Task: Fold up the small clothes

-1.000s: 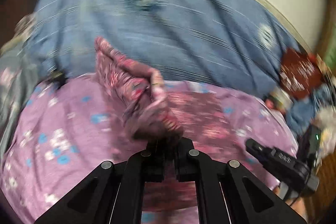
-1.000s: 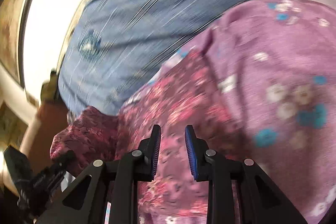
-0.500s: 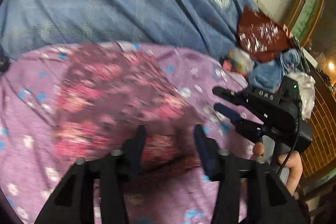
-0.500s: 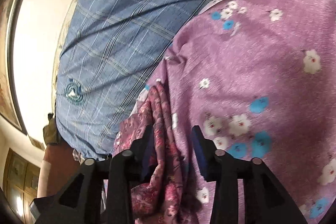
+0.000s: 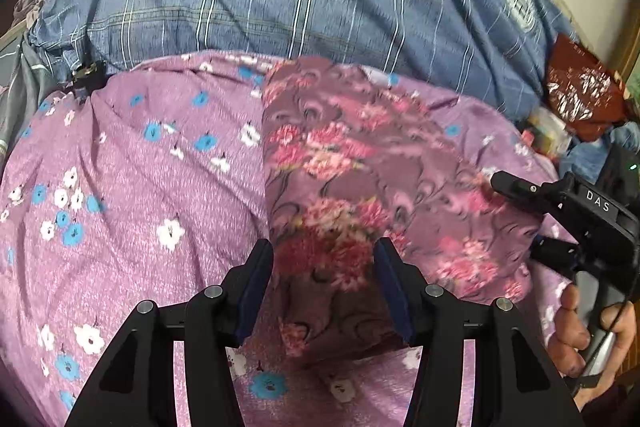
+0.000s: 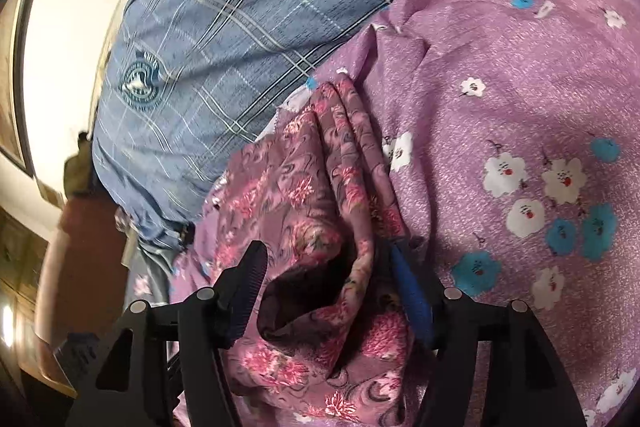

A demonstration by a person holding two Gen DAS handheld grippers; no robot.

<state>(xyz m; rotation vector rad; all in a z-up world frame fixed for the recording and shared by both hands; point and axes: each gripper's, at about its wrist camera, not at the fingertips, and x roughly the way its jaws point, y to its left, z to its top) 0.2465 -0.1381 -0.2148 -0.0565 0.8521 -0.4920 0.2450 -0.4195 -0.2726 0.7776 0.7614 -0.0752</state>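
Floral garment lies between both grippers' parted jaws.

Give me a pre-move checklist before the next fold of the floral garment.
1. Left gripper open: ok.
2. Right gripper open: ok.
3. Floral garment lying on the purple sheet: ok.
4. Garment flat: not ok, the edge between the right fingers gapes open.
5. Grippers apart from each other: ok.
6. Fold edges aligned: cannot tell.
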